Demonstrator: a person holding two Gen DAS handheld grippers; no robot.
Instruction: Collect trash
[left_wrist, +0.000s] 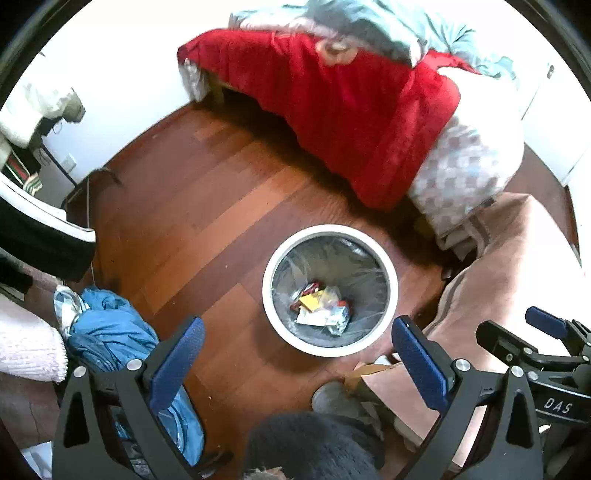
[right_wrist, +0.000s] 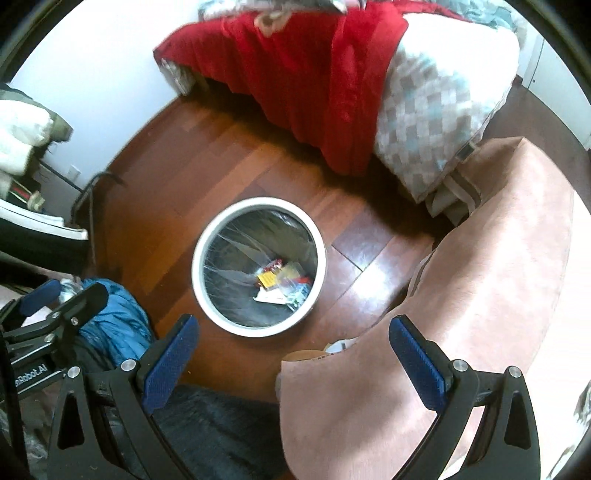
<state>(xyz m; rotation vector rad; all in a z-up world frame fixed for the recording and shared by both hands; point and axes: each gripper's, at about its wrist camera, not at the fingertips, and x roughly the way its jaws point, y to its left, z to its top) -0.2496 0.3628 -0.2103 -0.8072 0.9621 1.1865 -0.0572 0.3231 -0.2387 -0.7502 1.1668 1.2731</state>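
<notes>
The left gripper (left_wrist: 297, 360) hangs above the wooden floor (left_wrist: 207, 206) with its blue-padded fingers (left_wrist: 177, 363) spread wide and nothing between them; the right gripper (right_wrist: 293, 354) is likewise released and empty, its fingers (right_wrist: 171, 363) well apart. Ahead of both stands a round white trash bin (left_wrist: 330, 349) lined with a clear bag, out in the open middle of the floor. The trash (left_wrist: 321, 308) lies at the bottom of the bin: crumpled wrappers in yellow, red and white, plus clear plastic. A bed draped in a red blanket (left_wrist: 343, 122) sits along the far edge of the floor, with a checked cover (left_wrist: 458, 173) at its near end. A pink upholstered seat (right_wrist: 480, 277) stands just beside the bin at the right edge, and a crumpled blue cloth (left_wrist: 110, 332) lies at the left edge.
</notes>
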